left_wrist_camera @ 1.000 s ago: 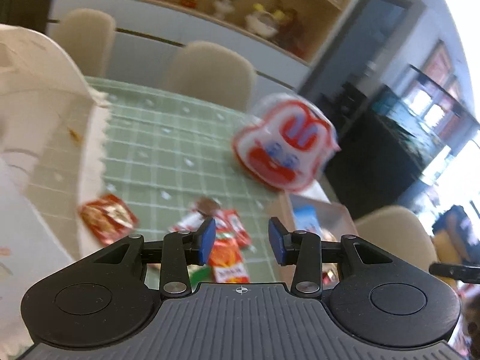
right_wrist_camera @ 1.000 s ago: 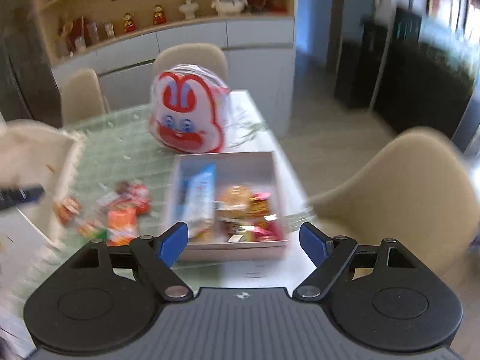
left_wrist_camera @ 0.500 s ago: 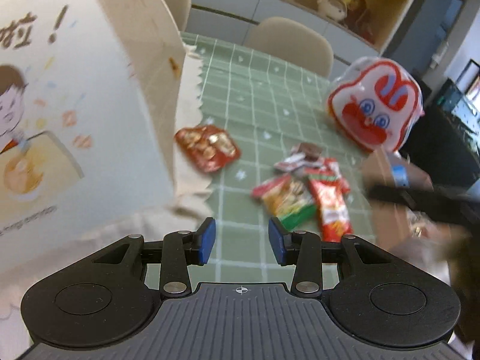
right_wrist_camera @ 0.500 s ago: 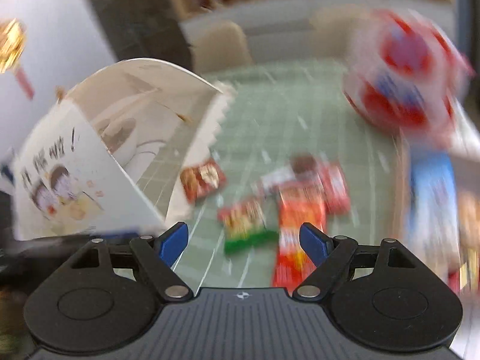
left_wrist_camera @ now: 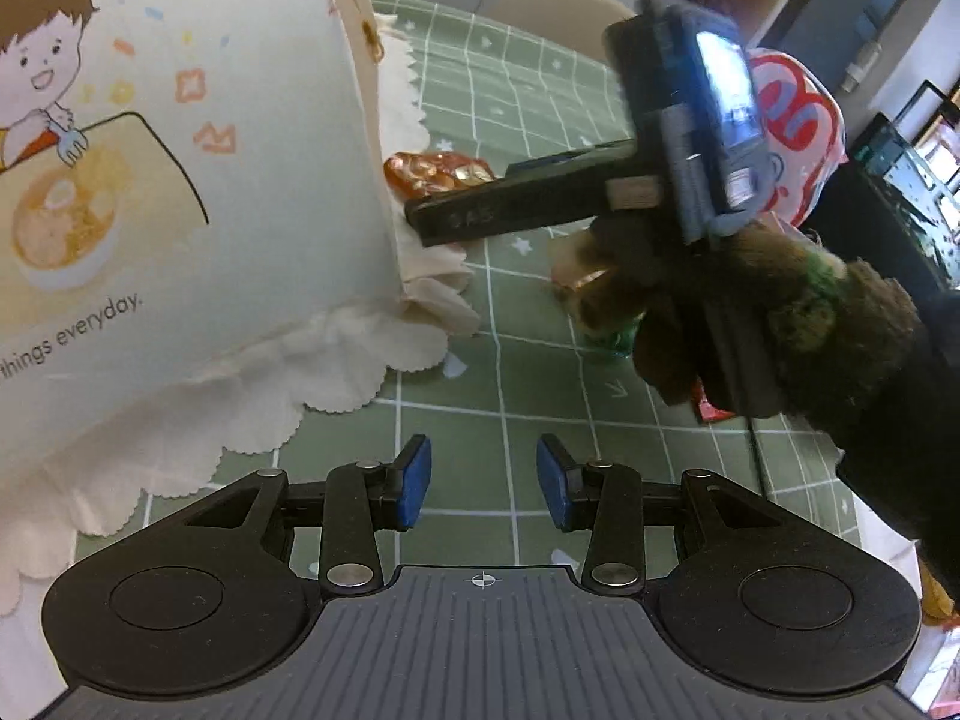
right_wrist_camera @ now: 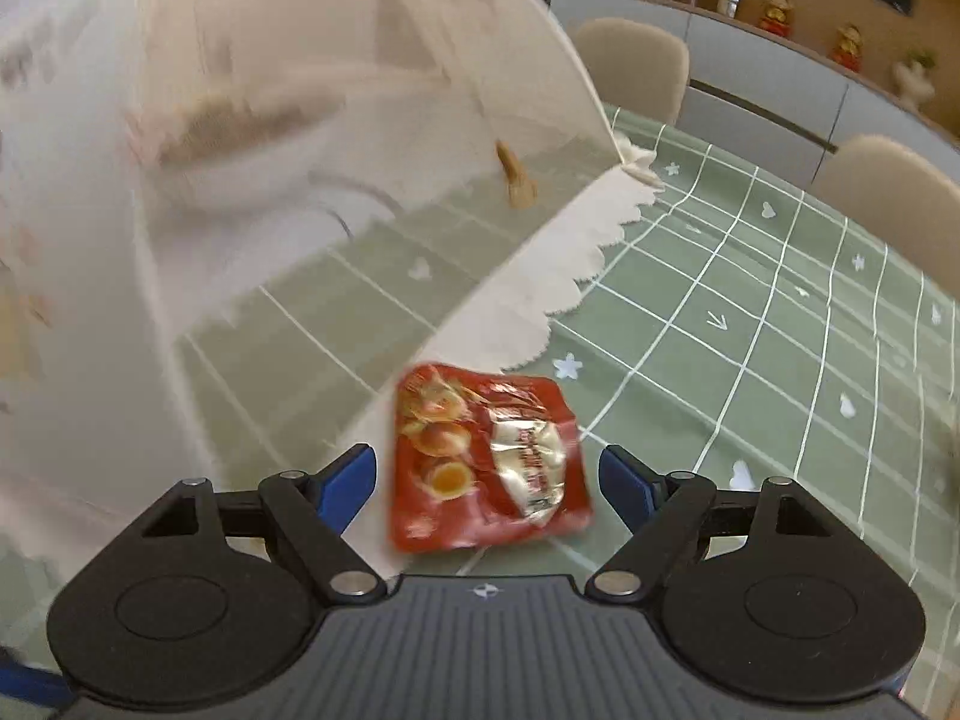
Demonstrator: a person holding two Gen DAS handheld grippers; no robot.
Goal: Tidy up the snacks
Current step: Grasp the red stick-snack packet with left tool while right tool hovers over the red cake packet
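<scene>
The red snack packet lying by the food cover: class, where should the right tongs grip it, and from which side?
Grip the red packet across its two long side edges, coming down from above. It lies flat on the tablecloth, already between the open right tongs, its far corner touching the cover's scalloped hem.

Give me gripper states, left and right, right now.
Left gripper: open, nothing between the fingers, over the green tablecloth.
Right gripper: open wide, red snack packet lying between the fingers, not gripped.

Both the left gripper (left_wrist_camera: 483, 483) and right gripper (right_wrist_camera: 486, 480) have fingers parted, holding nothing.
</scene>
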